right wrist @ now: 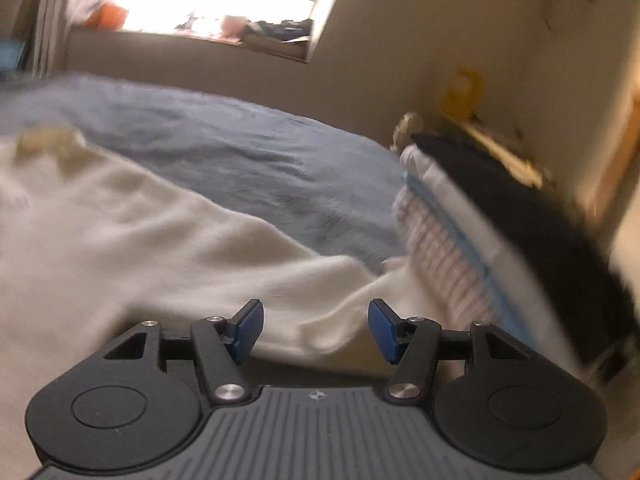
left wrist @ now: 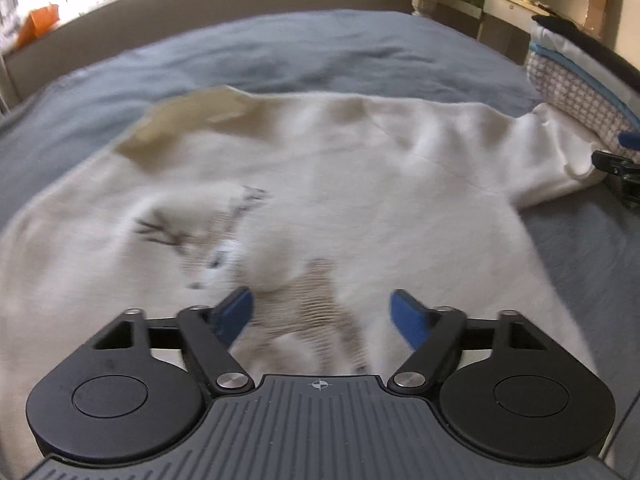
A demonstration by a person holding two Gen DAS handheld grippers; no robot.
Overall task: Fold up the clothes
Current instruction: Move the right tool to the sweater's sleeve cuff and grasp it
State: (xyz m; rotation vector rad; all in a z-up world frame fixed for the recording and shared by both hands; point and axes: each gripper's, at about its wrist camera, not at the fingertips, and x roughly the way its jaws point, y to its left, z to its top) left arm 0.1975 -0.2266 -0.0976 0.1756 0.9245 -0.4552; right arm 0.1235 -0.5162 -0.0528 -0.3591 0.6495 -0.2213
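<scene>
Grey-blue bed (left wrist: 280,52): cream knit sweater with animal print (left wrist: 360,168) spread flat, unfolded, sleeve reaching a stack of folded clothes (right wrist: 480,240). Left tongs (left wrist: 322,316) and right tongs (right wrist: 316,330) gape wide, empty. Folding of this sweater remains.

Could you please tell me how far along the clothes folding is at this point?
Done: a stack of folded clothes sits at the bed's right side. In hand: nothing yet; the cream sweater lies spread flat, both the left tongs and right tongs open above it. Left: folding sleeves and body, then stacking.
</scene>
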